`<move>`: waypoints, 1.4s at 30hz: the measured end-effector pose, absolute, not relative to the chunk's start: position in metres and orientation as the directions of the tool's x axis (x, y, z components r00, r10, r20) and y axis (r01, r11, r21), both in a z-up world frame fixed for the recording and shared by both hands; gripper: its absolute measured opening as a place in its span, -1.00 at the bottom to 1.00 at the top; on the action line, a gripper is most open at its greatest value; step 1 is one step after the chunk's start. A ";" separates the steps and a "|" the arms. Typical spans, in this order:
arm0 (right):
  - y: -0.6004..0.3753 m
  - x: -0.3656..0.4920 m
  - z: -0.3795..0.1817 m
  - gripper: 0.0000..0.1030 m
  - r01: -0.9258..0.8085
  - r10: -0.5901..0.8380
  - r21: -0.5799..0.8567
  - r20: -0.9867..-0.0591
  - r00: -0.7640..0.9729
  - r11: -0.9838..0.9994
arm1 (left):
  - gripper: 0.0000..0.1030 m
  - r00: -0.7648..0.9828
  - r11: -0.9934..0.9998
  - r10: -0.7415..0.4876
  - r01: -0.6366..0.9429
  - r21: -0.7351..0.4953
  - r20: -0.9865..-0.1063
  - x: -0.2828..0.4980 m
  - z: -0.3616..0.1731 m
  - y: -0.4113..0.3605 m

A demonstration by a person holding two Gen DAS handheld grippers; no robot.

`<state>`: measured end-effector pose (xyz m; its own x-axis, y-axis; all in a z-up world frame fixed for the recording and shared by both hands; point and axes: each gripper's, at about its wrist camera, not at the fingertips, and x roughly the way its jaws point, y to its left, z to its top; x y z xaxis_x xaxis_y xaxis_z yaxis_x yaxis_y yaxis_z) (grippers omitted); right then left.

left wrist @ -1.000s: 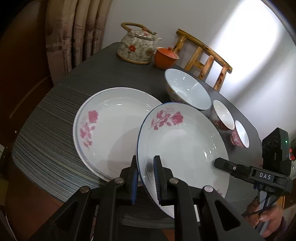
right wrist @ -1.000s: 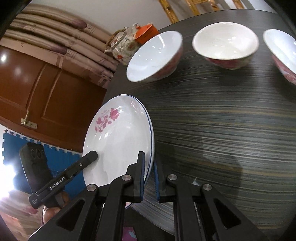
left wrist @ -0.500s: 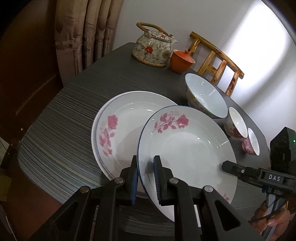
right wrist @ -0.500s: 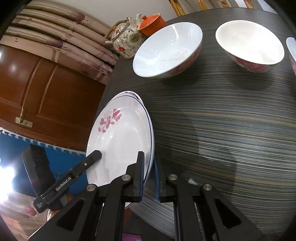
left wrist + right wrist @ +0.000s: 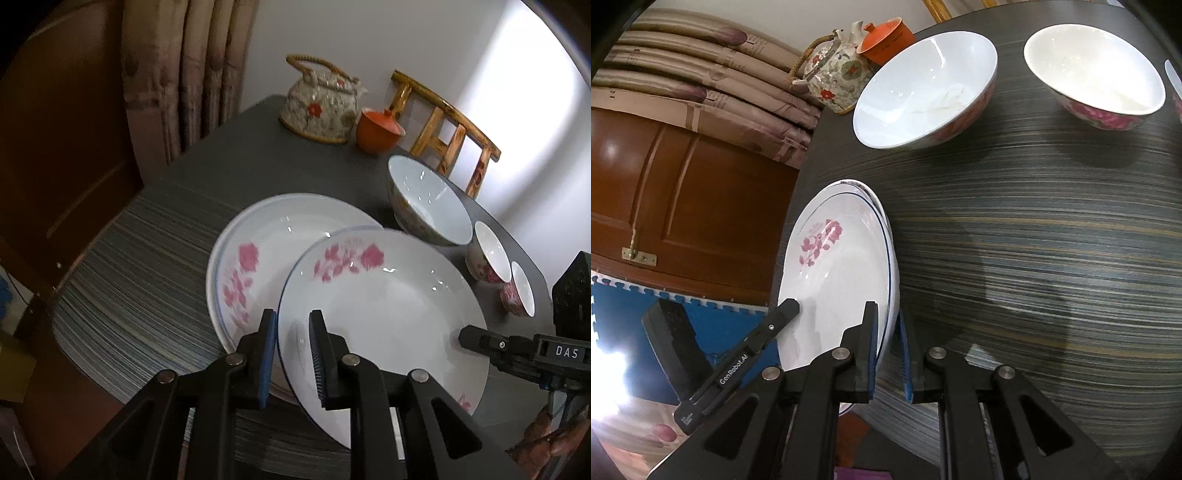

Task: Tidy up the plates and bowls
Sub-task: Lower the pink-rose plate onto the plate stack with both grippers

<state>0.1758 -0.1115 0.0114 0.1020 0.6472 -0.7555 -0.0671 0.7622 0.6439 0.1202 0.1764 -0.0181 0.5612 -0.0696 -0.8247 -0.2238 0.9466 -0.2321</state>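
A white plate with pink flowers (image 5: 384,299) is held tilted above the dark table. My left gripper (image 5: 293,350) is shut on its near rim, and my right gripper (image 5: 888,347) is shut on its opposite rim; the plate also shows in the right wrist view (image 5: 838,280). It partly overlaps a second flowered plate (image 5: 258,251) that lies on the table to the left. A large white bowl (image 5: 428,203) and two small flowered bowls (image 5: 487,254) (image 5: 521,295) stand in a row at the right.
A floral teapot (image 5: 321,103) and an orange cup (image 5: 380,129) stand at the table's far edge, with a wooden chair (image 5: 447,129) behind. A curtain and a brown door lie to the left. The striped table surface (image 5: 1052,258) stretches to the right of the plates.
The held plate has moved left, further over the lying plate. Both grippers stay shut on its rim. The bowls have not moved.
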 end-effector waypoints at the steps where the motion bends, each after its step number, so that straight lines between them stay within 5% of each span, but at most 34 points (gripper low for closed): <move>1: -0.111 0.176 0.011 -0.76 -0.065 0.650 0.647 -0.753 0.101 0.760 | -0.61 0.572 0.950 -0.054 -0.223 -0.218 -0.819 0.120 -0.015 0.176; 3: -0.109 0.176 0.013 -0.74 -0.061 0.654 0.652 -0.749 0.102 0.756 | -0.48 0.589 0.955 -0.023 -0.226 -0.192 -0.808 0.118 -0.009 0.175; 32: -0.090 0.177 0.028 -0.62 -0.100 0.652 0.645 -0.746 0.133 0.758 | -0.48 0.582 0.956 -0.024 -0.223 -0.188 -0.813 0.118 -0.006 0.174; 42: -0.081 0.173 0.028 -0.77 -0.142 0.630 0.614 -0.765 0.133 0.776 | -0.48 0.575 0.959 -0.030 -0.215 -0.186 -0.818 0.120 -0.007 0.172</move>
<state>0.1733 -0.0809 0.0276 0.1327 0.6299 -0.7653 -0.1421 0.7762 0.6142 0.1204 0.1720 -0.0074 0.5751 -0.0295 -0.8176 -0.2145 0.9589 -0.1855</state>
